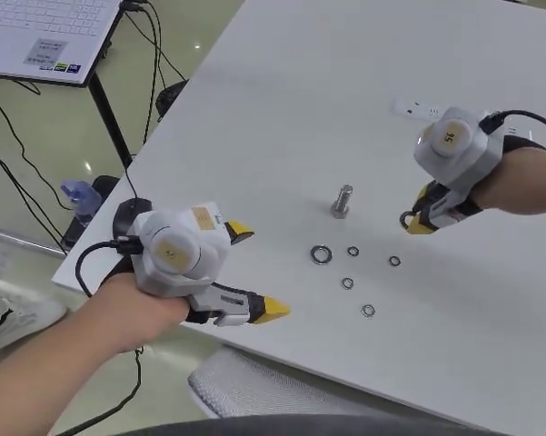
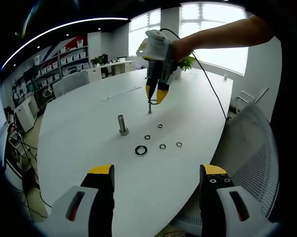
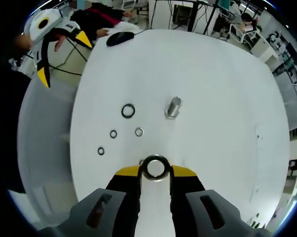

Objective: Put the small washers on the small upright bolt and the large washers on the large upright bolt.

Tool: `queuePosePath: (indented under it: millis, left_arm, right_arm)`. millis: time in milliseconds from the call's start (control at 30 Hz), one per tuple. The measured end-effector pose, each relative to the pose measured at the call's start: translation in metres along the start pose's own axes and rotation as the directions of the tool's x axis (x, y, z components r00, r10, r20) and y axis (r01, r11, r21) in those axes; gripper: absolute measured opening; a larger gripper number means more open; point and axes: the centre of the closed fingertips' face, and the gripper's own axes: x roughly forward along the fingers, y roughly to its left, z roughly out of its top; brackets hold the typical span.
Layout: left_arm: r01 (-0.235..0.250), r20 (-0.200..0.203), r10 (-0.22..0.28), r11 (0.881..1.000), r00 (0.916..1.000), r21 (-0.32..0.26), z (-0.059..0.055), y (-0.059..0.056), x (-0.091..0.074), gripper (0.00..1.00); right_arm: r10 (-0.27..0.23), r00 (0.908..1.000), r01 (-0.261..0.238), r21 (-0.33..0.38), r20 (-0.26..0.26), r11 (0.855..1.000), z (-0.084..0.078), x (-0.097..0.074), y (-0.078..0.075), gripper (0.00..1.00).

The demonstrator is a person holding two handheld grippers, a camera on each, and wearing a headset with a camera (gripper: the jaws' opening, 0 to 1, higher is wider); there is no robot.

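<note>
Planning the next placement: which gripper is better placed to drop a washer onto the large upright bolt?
Right. The right gripper is shut on a washer and hangs close beside the large bolt. The left gripper is open and empty at the near edge of the table.

White laptop [image 1: 36, 36] on black-legged desk, cables [image 1: 153, 73] trailing beside; mesh chair [image 1: 241, 386] at white table [image 1: 345, 91] edge.
</note>
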Motion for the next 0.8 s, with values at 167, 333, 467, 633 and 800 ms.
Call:
queuePosePath:
  millis: [167, 333, 467, 633, 800]
  left_arm:
    - [0.004, -0.005, -0.004, 1.0, 1.0, 0.001, -0.002, -0.001, 0.001, 0.69]
    - [0.005, -0.006, -0.005, 1.0, 1.0, -0.002, -0.003, -0.001, 0.002, 0.69]
    - [0.0, -0.008, 0.0, 1.0, 1.0, -0.002, -0.004, 0.001, 0.0, 0.68]
    - [-0.003, -0.009, 0.003, 1.0, 1.0, -0.004, -0.005, 0.002, -0.002, 0.68]
    - [0.004, -0.01, -0.004, 1.0, 0.9999, -0.001, -0.005, -0.001, -0.001, 0.68]
  right_arm:
    - [0.002, 1.0, -0.002, 0.001, 0.004, 1.0, 0.009, 0.0, -0.008, 0.22]
    - [0.001, 1.0, -0.001, -0.013, 0.007, 1.0, 0.017, 0.002, -0.011, 0.22]
    - [0.005, 0.9999, -0.005, -0.018, 0.013, 1.0, 0.024, 0.006, -0.017, 0.22]
    - [0.009, 0.9997, -0.008, -0.027, 0.022, 1.0, 0.035, 0.012, -0.022, 0.22]
    - [0.009, 0.9996, -0.008, -0.03, 0.028, 1.0, 0.044, 0.016, -0.029, 0.22]
